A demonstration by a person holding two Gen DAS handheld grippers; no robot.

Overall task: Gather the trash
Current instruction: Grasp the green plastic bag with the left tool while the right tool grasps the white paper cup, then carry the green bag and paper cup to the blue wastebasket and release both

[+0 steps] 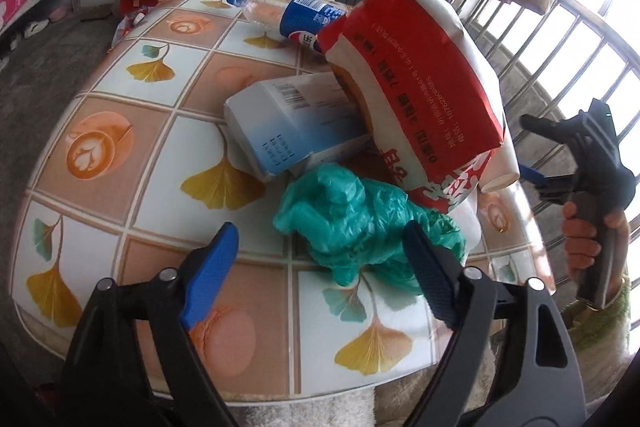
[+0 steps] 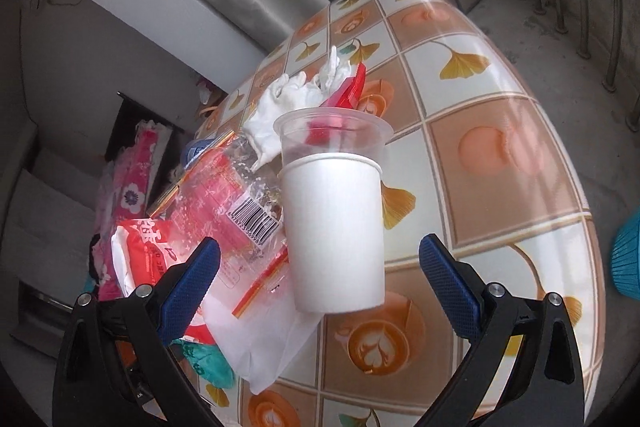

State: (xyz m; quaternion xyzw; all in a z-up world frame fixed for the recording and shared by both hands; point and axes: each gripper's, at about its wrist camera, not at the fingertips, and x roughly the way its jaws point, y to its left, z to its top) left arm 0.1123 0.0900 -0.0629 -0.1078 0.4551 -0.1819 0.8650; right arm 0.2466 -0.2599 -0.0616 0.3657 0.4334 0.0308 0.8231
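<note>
Trash is all on the table (image 1: 120, 131); as far as these views show, nothing has been gathered up. In your left wrist view, the crumpled green plastic bag (image 1: 352, 219) lies nearest, with the white carton (image 1: 288, 123) just behind it on its side, the red and white paper bag (image 1: 420, 75) leaning over both, and the plastic bottle (image 1: 280, 7) lying at the far edge. Your left gripper (image 1: 320, 279) stands fairly wide open and holds nothing; the right pad overlaps the green bag in the view, but the jaws do not clamp it.

In your right wrist view, the white paper cup (image 2: 336, 227), nested with a clear plastic cup (image 2: 332, 135), stands ahead between the fingers of your right gripper (image 2: 320, 279), which is wide open and empty. To the left of the cups lie a clear wrapper (image 2: 240, 203) with a barcode, and farther off a white glove (image 2: 288, 99) and a red packet (image 2: 348, 87).

No bin for the trash shows clearly. Every piece looks left to collect; the green bag and the cups seem to be the first picks.
</note>
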